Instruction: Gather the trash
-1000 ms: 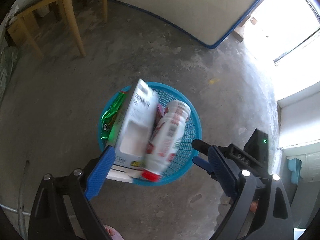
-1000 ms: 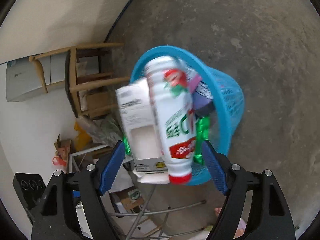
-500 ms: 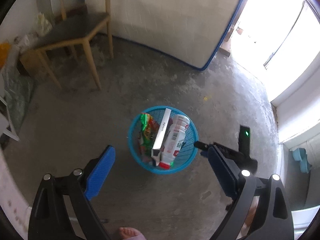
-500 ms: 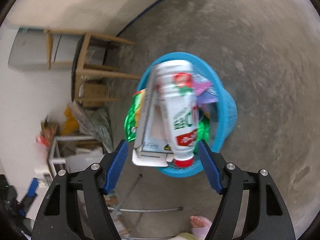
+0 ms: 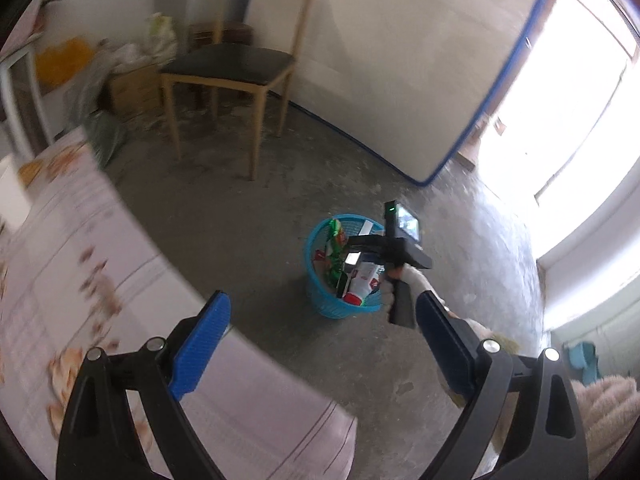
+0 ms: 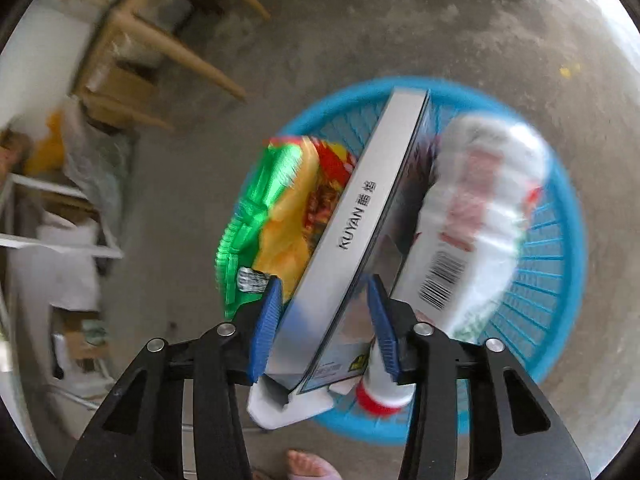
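Looking down from above: right gripper [image 6: 322,320] is over the basket [image 6: 560,248], its jaws straddling the box [image 6: 360,216]; that straddle is what the coming move seems to turn on.
Floor [image 5: 280,208]: bare concrete, with the basket standing on it, well apart from the chair [image 5: 236,68].
Bed [image 5: 80,280]: pale floral cover filling the left-wrist view's lower left, under the left gripper [image 5: 320,328].
Basket: blue plastic mesh, upright, crammed past the rim; box, bottle [image 6: 480,216] and wrapper [image 6: 276,208] all stick out of it.
Box: silver, flat, standing on edge; long axis runs from between the right jaws away toward the far rim; a torn white flap hangs at its near end.
Bottle: white with red cap, lying just right of the box, touching it, cap toward the camera, right pad against its neck side.
Wrapper: green and yellow foil, left of the box, touching it, beside the left pad.
Right jaws: half open, just been closing; the box is between them, the left pad appears to touch its face, but a firm pinch I cannot tell.
Left jaws: wide apart, nothing between them, well away from the basket.
Nearer hand: the right, by far.
In the way: bottle and wrapper crowd both pads; judged, a tighter squeeze may catch the bottle neck too.
Foot [image 6: 308,464]: bare toes at the lower edge, just beside the basket.
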{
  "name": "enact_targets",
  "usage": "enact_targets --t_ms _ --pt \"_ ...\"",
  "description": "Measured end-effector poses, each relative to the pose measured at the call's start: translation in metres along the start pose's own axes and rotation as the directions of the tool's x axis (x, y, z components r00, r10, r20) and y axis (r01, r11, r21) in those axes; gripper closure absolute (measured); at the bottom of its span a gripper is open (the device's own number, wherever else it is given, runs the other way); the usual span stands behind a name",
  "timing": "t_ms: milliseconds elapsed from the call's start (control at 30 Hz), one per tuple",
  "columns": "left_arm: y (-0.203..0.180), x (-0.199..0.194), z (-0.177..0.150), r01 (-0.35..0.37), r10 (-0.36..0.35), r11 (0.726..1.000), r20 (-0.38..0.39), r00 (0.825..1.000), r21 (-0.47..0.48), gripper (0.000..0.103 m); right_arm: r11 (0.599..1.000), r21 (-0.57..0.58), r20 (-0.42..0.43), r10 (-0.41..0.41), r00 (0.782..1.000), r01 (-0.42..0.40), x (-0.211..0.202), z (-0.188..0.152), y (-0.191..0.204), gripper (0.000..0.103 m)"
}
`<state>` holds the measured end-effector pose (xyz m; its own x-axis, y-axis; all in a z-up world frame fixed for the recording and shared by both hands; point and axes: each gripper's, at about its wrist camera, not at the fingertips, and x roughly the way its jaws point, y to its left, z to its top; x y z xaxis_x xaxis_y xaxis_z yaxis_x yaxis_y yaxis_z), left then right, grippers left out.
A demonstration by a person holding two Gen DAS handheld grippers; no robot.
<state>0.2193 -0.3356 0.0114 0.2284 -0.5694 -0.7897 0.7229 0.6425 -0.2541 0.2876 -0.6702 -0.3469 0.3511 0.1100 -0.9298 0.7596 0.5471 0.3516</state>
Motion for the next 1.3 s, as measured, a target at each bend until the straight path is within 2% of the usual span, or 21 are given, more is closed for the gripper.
enact_targets --t_ms 133,267,367,433,500,533,600,633,700,833,900,1000,1100,1200,1300 --pt "0.01 -0.013 -0.02 -0.012 0.013 0.999 0.021 1.0 -0.037 0.011 1.0 0.016 -0.033 -0.026 0.999 0.027 0.03 0.0 -0.007 0.062" --pt "0.014 -0.014 -0.031 -0.003 0.004 0.999 0.018 1.0 -0.047 0.012 0.999 -0.01 -0.034 -0.052 0.998 0.052 0.037 -0.002 -0.005 0.062" --pt "0.015 -0.014 -0.036 0.004 -0.003 0.999 0.017 1.0 -0.052 0.012 0.998 -0.021 -0.067 -0.06 0.996 0.059 0.039 -0.006 0.001 0.062" --pt "0.017 -0.016 -0.037 0.012 -0.011 0.998 0.018 1.0 -0.06 0.011 1.0 -0.015 -0.076 -0.027 0.997 0.026 0.034 -0.006 -0.002 0.061" --pt "0.018 -0.019 -0.038 0.009 -0.007 0.998 0.028 1.0 -0.061 0.012 0.999 0.002 -0.052 0.048 0.997 -0.048 0.021 -0.007 -0.01 0.061" --pt "0.019 -0.022 -0.039 0.005 -0.003 0.998 0.035 0.999 -0.059 0.012 0.995 0.024 -0.015 0.102 0.995 -0.102 0.007 -0.009 -0.016 0.059" --pt "0.022 -0.026 -0.042 0.0 0.003 0.998 0.049 0.999 -0.061 0.011 0.989 0.047 0.045 0.141 0.989 -0.143 -0.013 -0.012 -0.028 0.059" --pt "0.023 -0.028 -0.044 -0.004 0.007 0.998 0.056 0.998 -0.063 0.012 0.988 0.052 0.07 0.139 0.988 -0.143 -0.02 -0.014 -0.034 0.059" --pt "0.026 -0.031 -0.048 -0.003 0.008 0.998 0.065 0.998 -0.069 0.012 0.995 0.056 0.092 0.08 0.992 -0.086 -0.025 -0.016 -0.046 0.059" --pt "0.028 -0.034 -0.053 0.005 0.0 0.997 0.074 0.997 -0.074 0.012 0.993 0.114 0.018 0.008 1.0 -0.01 0.001 -0.015 -0.078 0.06" --pt "0.031 -0.036 -0.053 0.007 -0.001 0.997 0.077 0.997 -0.081 0.012 0.989 0.145 0.015 -0.006 1.0 0.004 0.0 -0.019 -0.089 0.059" --pt "0.034 -0.048 -0.056 0.005 0.005 0.995 0.105 0.994 -0.095 0.012 0.981 0.178 0.05 0.072 0.996 -0.08 -0.018 -0.025 -0.101 0.058" --pt "0.038 -0.063 -0.062 -0.008 0.024 0.994 0.147 0.989 -0.109 0.011 0.983 0.127 0.102 0.118 0.988 -0.13 -0.051 -0.042 -0.1 0.057" --pt "0.041 -0.079 -0.074 -0.01 0.034 0.992 0.184 0.982 -0.13 0.011 0.992 0.02 0.138 0.123 0.983 -0.127 -0.093 -0.068 -0.091 0.056" --pt "0.039 -0.098 -0.086 -0.019 0.051 0.99 0.23 0.972 -0.14 0.012 0.989 -0.118 0.23 0.116 0.966 -0.091 -0.146 -0.109 -0.069 0.048"
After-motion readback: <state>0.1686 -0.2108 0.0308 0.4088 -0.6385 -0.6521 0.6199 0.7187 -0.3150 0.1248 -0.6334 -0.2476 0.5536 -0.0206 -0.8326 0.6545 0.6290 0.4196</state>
